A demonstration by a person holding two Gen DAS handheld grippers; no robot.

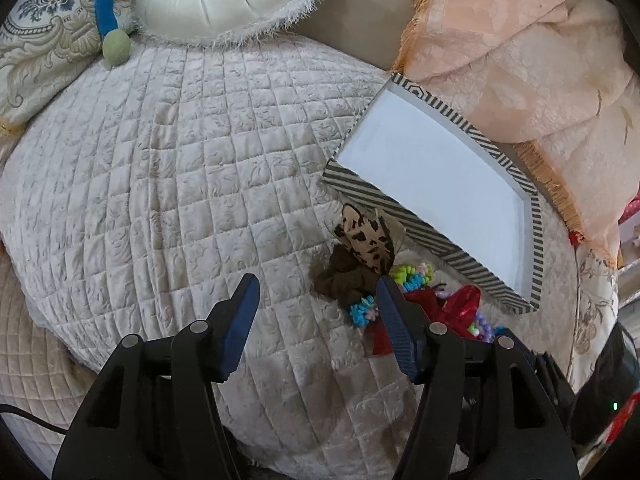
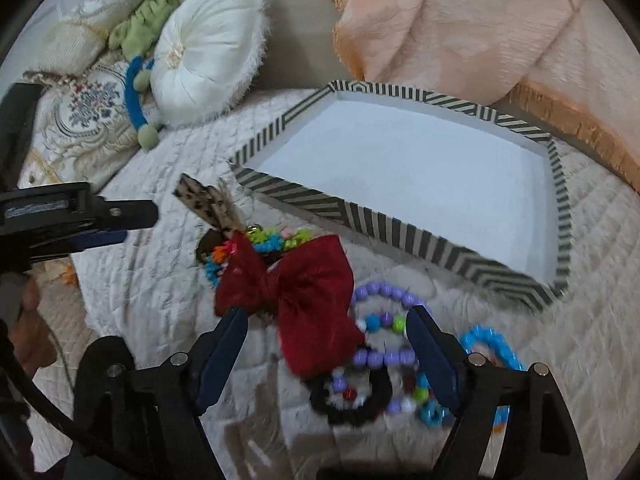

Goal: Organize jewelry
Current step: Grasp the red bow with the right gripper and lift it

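While spread wide over a quilted bedspread (image 1: 160,184), left gripper (image 1: 318,312) hangs with nothing between its blue pads, bare quilt beneath. Just right of it, a heap of jewelry and hair pieces: leopard-print scrunchie (image 1: 366,236), brown scrunchie (image 1: 340,278), red bow (image 2: 304,296), purple bead bracelet (image 2: 384,292), black scrunchie (image 2: 352,404), blue bead bracelet (image 2: 492,344). Right gripper (image 2: 326,320), parted, straddling the bow's lower wing and the beads, pads not pressing on either. Bow lying with its long axis slanting from upper left to lower right in the right wrist view, one wing toward the leopard print. Beyond the heap, striped tray (image 2: 400,228), white floor bare, long axis running toward the peach blanket (image 2: 460,28) at the bed's far edge. Round white cushion (image 2: 208,60) at the far left corner.
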